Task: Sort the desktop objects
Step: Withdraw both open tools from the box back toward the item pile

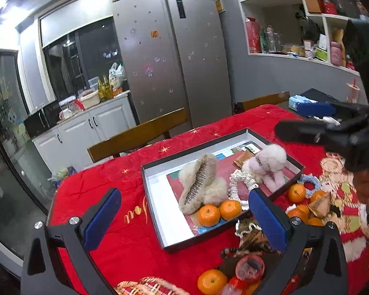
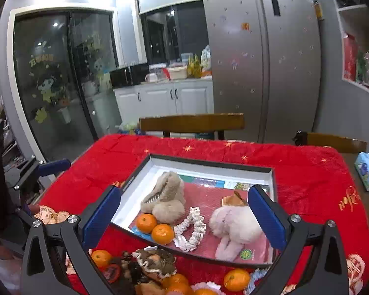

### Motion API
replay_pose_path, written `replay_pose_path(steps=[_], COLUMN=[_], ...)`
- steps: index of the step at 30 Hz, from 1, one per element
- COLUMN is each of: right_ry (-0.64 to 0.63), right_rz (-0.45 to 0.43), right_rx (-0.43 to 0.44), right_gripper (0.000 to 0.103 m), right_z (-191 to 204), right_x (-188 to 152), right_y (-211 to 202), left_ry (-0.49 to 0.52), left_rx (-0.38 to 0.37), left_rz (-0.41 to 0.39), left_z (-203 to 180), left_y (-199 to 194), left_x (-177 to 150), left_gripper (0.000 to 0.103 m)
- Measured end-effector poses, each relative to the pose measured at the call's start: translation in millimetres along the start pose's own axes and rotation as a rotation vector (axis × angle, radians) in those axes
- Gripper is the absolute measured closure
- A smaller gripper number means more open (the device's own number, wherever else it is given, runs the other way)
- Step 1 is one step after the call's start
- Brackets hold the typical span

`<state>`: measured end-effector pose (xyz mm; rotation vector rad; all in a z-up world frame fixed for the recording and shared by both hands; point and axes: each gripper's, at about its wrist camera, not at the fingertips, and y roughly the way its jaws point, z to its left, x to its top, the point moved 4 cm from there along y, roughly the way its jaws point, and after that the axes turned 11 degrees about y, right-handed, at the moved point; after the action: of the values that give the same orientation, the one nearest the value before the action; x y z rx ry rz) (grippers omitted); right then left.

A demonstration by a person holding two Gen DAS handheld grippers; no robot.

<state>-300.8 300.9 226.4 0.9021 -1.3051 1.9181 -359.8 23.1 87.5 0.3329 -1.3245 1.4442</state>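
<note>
A shallow black box [image 1: 155,211] [image 2: 209,163] lies on the red tablecloth [image 1: 110,196]. In it are a beige furry hair claw [image 1: 201,184] [image 2: 167,196], two oranges [image 1: 219,212] [image 2: 155,227], a white scrunchie [image 1: 241,182] [image 2: 190,229] and a pink plush toy [image 1: 268,164] [image 2: 236,228]. My left gripper [image 1: 184,218] is open and empty above the box's near corner. My right gripper [image 2: 184,218] is open and empty above the box's front edge; it also shows in the left wrist view [image 1: 315,127].
Loose oranges [image 1: 296,193] [image 2: 236,279], a blue scrunchie [image 1: 310,184], a brown scrunchie [image 2: 155,260] and a woven basket [image 1: 145,286] lie by the box. Wooden chairs [image 2: 192,123] stand behind the table. A tissue pack [image 2: 367,169] sits at the right.
</note>
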Motion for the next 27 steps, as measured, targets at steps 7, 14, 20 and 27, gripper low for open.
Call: replay_pose_path(steps=[7,14,20,27], right_ry=[0.082,0.121,0.130,0.225], right_rz=[-0.067,-0.030,0.001,0.065], right_rx=[0.023,0.057,0.019,-0.015], right_gripper=[0.000,0.000,0.000,0.000], right_z=[0.7,2.3,0.1,-14.8], right_x=[-13.4,-54.8,-98.7,-145.7], right_y=[-50.1,-76.0,-85.0,-83.0], left_ry=[0.001,0.036,0.056,0.071], left_rx=[0.011,-0.088,-0.183,-0.229], left_rz=[-0.008,-0.015,0.011,0.081], left_z=[1.4,-22.4,-52.2,-80.9], left_y=[-35.6,-48.4,-40.7,-19.3], left_x=[-16.9,-37.3,-66.2,-104.4], left_gripper=[0.000,0.000,0.000,0.000])
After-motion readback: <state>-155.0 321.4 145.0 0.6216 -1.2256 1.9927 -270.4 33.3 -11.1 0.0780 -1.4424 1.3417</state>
